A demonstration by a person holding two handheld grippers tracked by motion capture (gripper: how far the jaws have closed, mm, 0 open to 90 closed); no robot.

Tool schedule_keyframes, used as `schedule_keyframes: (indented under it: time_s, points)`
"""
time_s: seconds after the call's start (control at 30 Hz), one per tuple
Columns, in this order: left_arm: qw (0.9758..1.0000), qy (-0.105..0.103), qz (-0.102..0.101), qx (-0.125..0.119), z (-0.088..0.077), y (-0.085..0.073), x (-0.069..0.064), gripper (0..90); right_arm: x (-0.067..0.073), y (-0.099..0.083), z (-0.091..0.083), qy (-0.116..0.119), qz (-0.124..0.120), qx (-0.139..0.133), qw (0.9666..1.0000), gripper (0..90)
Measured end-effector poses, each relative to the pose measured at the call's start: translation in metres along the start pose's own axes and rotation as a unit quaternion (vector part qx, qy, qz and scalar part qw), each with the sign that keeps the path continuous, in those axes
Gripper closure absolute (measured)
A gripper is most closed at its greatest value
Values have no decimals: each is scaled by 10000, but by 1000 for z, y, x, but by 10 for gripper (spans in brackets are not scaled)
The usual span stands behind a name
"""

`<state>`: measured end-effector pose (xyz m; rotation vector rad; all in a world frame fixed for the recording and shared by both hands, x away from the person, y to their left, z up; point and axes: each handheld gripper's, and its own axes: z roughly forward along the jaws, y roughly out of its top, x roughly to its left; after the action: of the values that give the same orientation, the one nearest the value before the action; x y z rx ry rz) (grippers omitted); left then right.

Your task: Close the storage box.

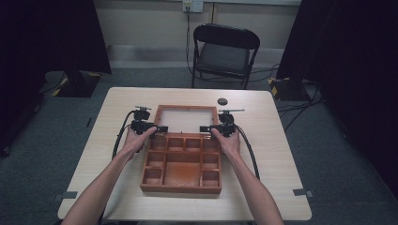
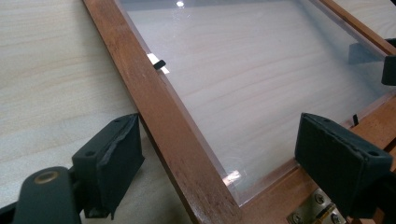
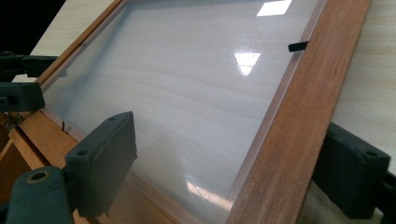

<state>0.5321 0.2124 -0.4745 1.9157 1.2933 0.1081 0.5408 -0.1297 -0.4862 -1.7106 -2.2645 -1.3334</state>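
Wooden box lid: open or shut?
Open. The glazed lid lies swung back beyond the box, whose compartments are exposed. Both tongs straddle its side rails.

A reddish-brown wooden box divided into many small compartments lies open at the centre of the frame, on the lower middle of the table. Its wood-framed lid with a clear glazed panel is swung back just above it, joined by a brass hinge along the shared edge.
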Motion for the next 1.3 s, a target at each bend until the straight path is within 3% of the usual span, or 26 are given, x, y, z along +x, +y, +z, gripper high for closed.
schedule_keyframes:
  time_s: [0.3,0.67,0.9,1.0,1.13,1.3]
  points:
    - [9999,-82,-139,5,2,-1,3,119,-1,-4,-2,-34,-2,-222,9997,163]
    - [9987,-373,-338,110,8,-1,4,108,-1,-5,-2,-42,-1,-242,9997,163]
    - [9982,-404,-430,142,8,0,3,112,-1,-5,-3,-41,-9,-258,9997,163]
    - [9985,-393,-340,162,8,2,4,117,1,-4,-4,-89,-80,-281,9995,163]
    - [9973,-567,-436,166,6,3,4,170,4,-2,-6,-163,-207,-291,9992,167]
    - [9988,-421,-262,51,2,5,0,186,8,2,-12,-258,-325,-358,9985,220]
